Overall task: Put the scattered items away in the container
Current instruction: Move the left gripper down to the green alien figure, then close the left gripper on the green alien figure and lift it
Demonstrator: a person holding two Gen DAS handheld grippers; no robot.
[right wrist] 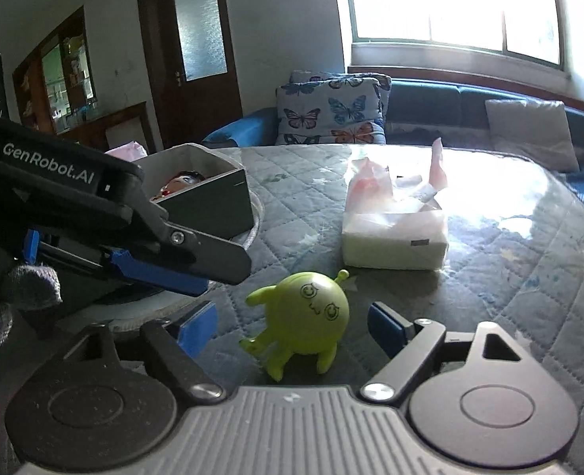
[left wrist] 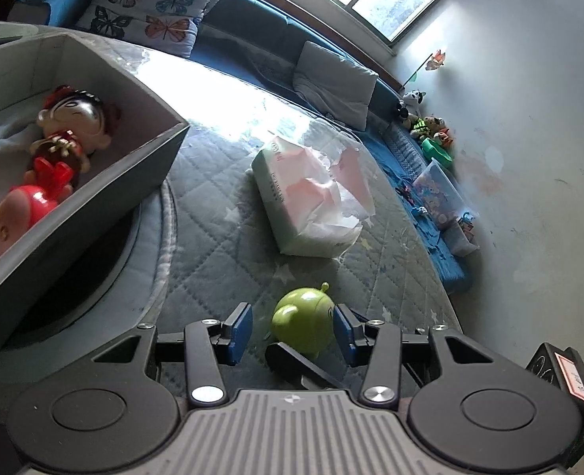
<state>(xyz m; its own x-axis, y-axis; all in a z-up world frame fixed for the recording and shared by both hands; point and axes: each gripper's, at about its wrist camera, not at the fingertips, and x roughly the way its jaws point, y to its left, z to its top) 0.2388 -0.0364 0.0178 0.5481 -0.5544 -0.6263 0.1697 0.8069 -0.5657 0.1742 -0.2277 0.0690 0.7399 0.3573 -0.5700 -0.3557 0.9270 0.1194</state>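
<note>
A green alien toy (left wrist: 304,326) lies on the quilted table cover, also in the right wrist view (right wrist: 310,316). My left gripper (left wrist: 294,332) is open, with the toy between its blue pads and close to the right one. My right gripper (right wrist: 292,326) is open too, with the toy between its pads and touching neither. The left gripper's body (right wrist: 114,221) reaches in from the left in the right wrist view. A grey box (left wrist: 90,206) at the left holds several toys, among them a red-dressed doll (left wrist: 70,126); the box also shows in the right wrist view (right wrist: 213,194).
An opened tissue pack (left wrist: 311,198) lies beyond the toy, also in the right wrist view (right wrist: 395,229). The table (left wrist: 220,261) has a quilted cover under glass. A blue sofa with a butterfly cushion (right wrist: 331,114) stands behind. Small toys (left wrist: 430,126) line the wall.
</note>
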